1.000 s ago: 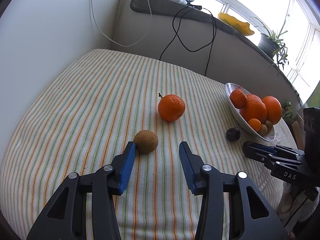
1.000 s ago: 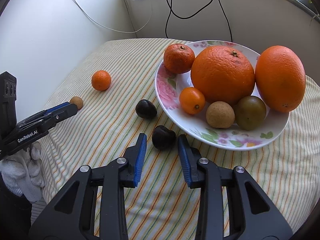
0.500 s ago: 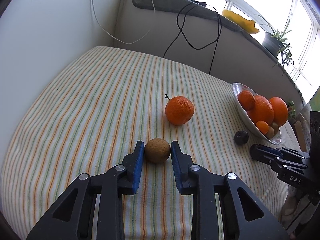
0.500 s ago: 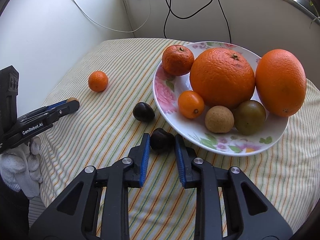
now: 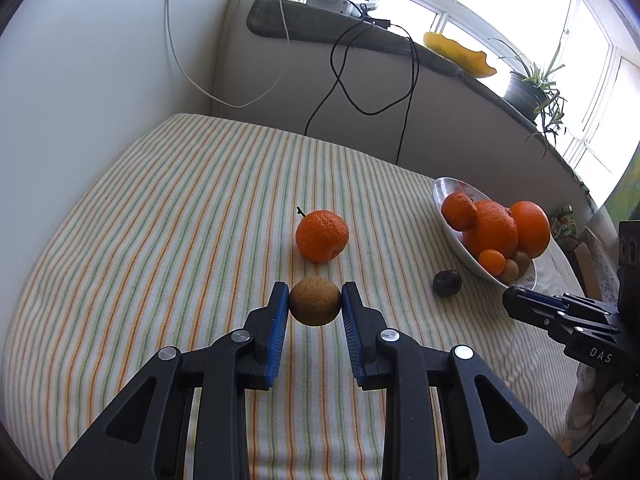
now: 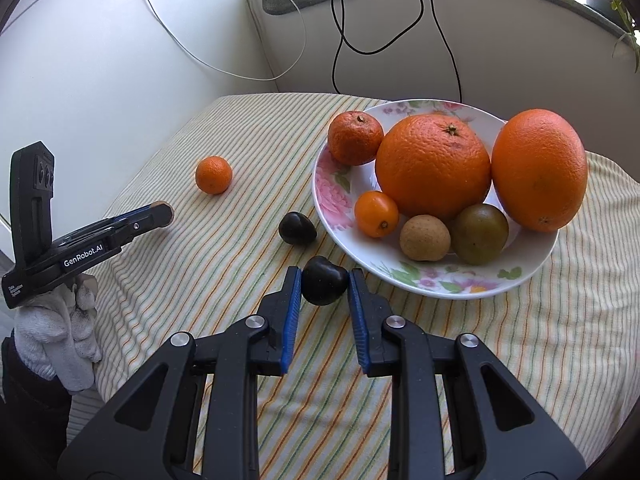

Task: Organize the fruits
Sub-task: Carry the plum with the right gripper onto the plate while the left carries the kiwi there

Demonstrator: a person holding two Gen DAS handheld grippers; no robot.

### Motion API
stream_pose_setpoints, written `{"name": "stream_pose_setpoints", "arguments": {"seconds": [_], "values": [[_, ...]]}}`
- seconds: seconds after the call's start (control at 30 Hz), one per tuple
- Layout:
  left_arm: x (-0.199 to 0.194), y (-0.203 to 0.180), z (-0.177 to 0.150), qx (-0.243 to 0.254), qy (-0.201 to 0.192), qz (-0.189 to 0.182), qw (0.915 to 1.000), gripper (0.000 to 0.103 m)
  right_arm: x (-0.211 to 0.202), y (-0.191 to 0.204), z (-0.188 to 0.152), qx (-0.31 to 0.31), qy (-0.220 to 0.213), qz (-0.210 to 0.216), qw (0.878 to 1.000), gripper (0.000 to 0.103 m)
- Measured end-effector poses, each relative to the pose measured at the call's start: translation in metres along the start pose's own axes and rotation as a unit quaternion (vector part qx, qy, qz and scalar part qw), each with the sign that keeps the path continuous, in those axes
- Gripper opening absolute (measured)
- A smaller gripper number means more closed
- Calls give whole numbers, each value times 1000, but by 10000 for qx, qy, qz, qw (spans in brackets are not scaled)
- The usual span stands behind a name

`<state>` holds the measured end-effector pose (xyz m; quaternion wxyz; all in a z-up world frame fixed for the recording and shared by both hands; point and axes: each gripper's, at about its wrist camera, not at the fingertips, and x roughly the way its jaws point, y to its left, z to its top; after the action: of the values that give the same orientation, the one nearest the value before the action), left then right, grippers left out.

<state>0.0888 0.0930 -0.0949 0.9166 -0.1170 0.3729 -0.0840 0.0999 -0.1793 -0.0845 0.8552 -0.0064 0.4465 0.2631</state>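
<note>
1. Far left of the striped tablecloth (image 5: 168, 216): bare cloth, nothing to collect there.

2. Left gripper (image 5: 315, 300): it's clamped on a small brown round fruit (image 5: 315, 301), blue pads pressing both sides. Looks like a longan, can't swear to it. The fruit seems to sit right at cloth level, so I'd call it grabbed but not yet carried anywhere.

3. Just beyond that, a mandarin (image 5: 322, 235) with a little stem sits loose on the cloth, well apart from the plate. Definitely still to do.

4. Moving right, a dark chestnut-looking fruit (image 6: 297, 228) lies on the cloth just beside the plate's rim. Also still to do.

5. Right gripper (image 6: 324, 286): its jaws have just closed onto a second dark fruit (image 6: 324, 286) of the same kind, and the pads are on it now. It's close to the near edge of the plate, so that one should be a short hop.

6. Floral plate (image 6: 332, 176) on the right: already loaded with two big oranges, a tangerine at the back, a small orange kumquat-type thing, another brown fruit and a greenish-brown one.

7. My tally: six in the plate, two gripped, two lying loose. Roughly past halfway, I'd say. Room in the plate looks tight, so the small ones might roll.
</note>
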Motion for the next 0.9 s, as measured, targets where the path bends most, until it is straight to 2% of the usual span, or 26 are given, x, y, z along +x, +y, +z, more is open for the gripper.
{"name": "stream_pose_setpoints", "arguments": {"seconds": [0.53,0.9], "values": [[-7,-48,14,320,-218,-467,9982,25,-57,-15,12,-4,-550,38,9985,25],[11,-84,25,509,-216,-761,9956,25,-69,-32,32,18,-794,-182,9967,25]]}}
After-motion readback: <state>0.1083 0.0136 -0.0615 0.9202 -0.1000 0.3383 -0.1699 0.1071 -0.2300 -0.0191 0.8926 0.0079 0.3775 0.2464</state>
